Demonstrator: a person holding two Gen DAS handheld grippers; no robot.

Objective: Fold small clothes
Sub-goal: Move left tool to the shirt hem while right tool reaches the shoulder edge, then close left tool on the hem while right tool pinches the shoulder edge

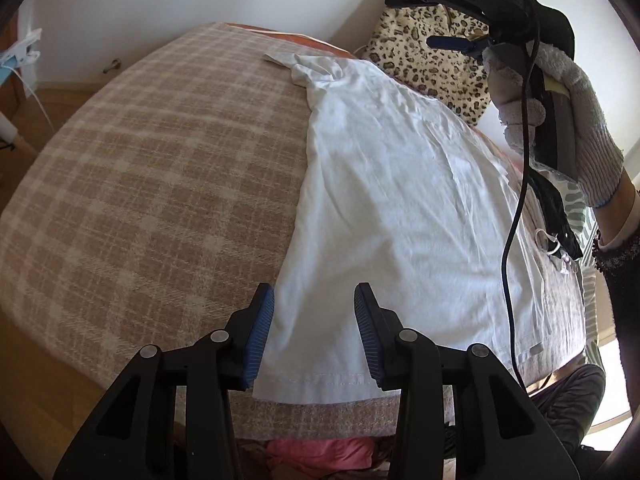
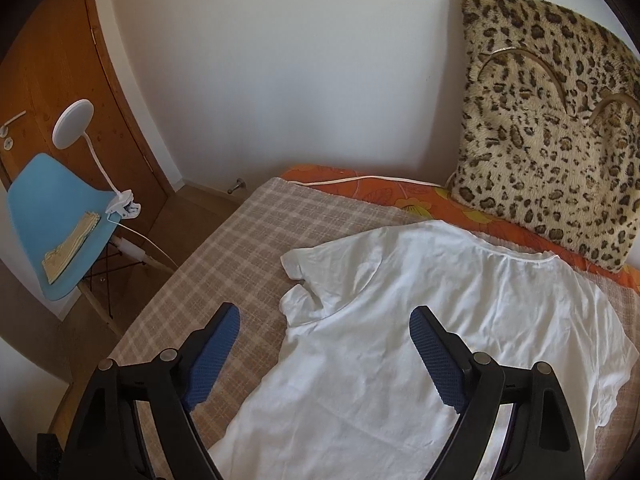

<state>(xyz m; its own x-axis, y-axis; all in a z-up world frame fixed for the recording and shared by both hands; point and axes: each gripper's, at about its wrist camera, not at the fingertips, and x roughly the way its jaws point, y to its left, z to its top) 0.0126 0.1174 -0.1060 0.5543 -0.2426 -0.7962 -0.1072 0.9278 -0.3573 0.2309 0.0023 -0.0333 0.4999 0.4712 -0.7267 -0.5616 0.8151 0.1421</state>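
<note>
A white T-shirt (image 1: 400,184) lies spread on the beige plaid blanket (image 1: 160,184) of a bed, with one side folded inward. My left gripper (image 1: 314,320) is open and empty, its jaws apart just above the shirt's bottom hem. My right gripper (image 2: 324,344) is open and empty, hovering over the shirt (image 2: 420,320) near its left sleeve. The right gripper also shows in the left wrist view (image 1: 440,24), held up in a gloved hand above the shirt's far end.
A leopard-print cushion (image 2: 552,128) leans on the wall behind the shirt, on an orange sheet (image 2: 400,196). A blue chair (image 2: 52,208) with a clip-on lamp (image 2: 74,124) stands left of the bed. Pink cloth (image 1: 320,456) lies below the bed's near edge.
</note>
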